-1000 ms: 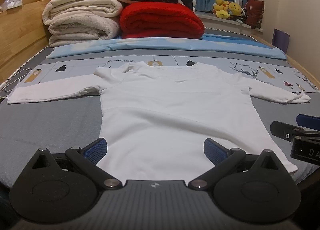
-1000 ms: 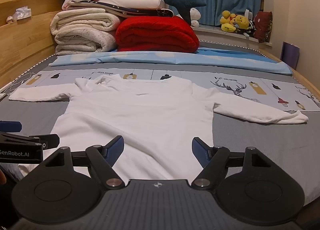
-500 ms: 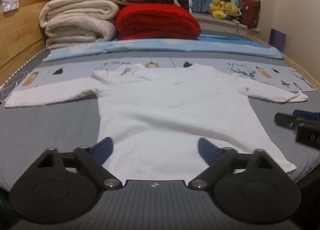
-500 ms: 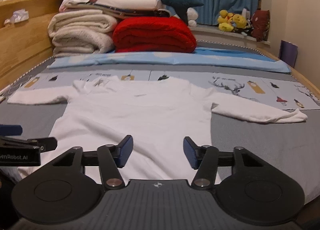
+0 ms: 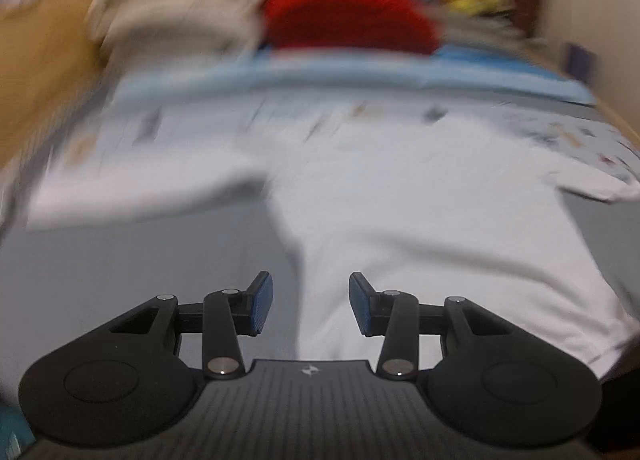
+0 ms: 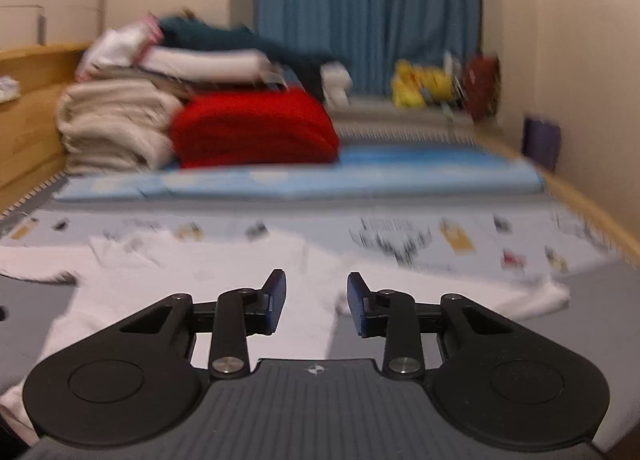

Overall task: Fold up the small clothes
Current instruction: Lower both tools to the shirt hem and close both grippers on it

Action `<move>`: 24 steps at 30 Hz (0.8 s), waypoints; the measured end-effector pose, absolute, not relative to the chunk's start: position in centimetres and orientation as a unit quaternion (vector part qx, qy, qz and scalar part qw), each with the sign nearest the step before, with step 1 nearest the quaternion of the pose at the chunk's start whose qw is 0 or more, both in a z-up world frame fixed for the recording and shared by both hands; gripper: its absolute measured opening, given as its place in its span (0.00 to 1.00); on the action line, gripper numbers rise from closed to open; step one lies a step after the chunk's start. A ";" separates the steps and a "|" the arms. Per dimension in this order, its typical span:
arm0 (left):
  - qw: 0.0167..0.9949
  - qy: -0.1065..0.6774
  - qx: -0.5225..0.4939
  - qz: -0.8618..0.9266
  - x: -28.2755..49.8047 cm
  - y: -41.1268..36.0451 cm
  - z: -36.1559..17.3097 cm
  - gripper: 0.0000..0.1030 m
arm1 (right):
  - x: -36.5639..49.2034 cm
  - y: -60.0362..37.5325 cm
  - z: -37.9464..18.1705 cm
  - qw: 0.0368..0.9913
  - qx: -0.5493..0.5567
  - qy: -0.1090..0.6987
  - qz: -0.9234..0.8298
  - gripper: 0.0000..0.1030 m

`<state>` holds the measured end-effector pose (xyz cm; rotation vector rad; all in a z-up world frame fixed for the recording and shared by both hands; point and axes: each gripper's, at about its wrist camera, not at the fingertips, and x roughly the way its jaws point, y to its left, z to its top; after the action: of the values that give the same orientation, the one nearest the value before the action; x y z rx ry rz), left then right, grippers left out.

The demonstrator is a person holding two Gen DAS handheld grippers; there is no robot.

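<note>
Two grippers, left gripper [image 5: 310, 306] and right gripper [image 6: 316, 304], are closing partway, jaws half-open and holding nothing. We are aiming each at a sleeve of the white shirt [image 5: 420, 227] on the bed [image 5: 140, 260], pinching single layers.

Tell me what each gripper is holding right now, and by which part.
Nothing is held. The left gripper and right gripper have just been closing, with empty gaps, above the flat white shirt.

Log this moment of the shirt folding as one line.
stage: approach | white long-sleeved shirt: flat on bed, unfolded | left gripper: closing, nothing between fingers | right gripper: closing, nothing gripped | views: motion-blurred
</note>
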<state>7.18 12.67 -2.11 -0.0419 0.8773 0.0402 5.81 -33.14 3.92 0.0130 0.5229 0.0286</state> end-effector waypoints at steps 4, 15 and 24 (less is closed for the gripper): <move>0.853 0.505 -0.116 0.059 7.9 16.1 -5.4 0.46 | 8.0 -35.3 -1.3 0.924 0.040 0.380 -0.021 0.35; 0.803 0.585 -0.099 0.058 8.7 15.2 -9.3 0.58 | 10.2 -34.3 -9.2 0.816 0.069 0.574 -0.027 0.36; 0.811 0.580 -0.059 0.053 6.8 15.1 -8.8 0.05 | 9.5 -32.8 -10.7 0.787 0.053 0.613 -0.026 0.15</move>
<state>6.84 15.12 -8.79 -0.1258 1.2395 0.1130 9.54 -32.81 -10.74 0.1147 1.3219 -0.0567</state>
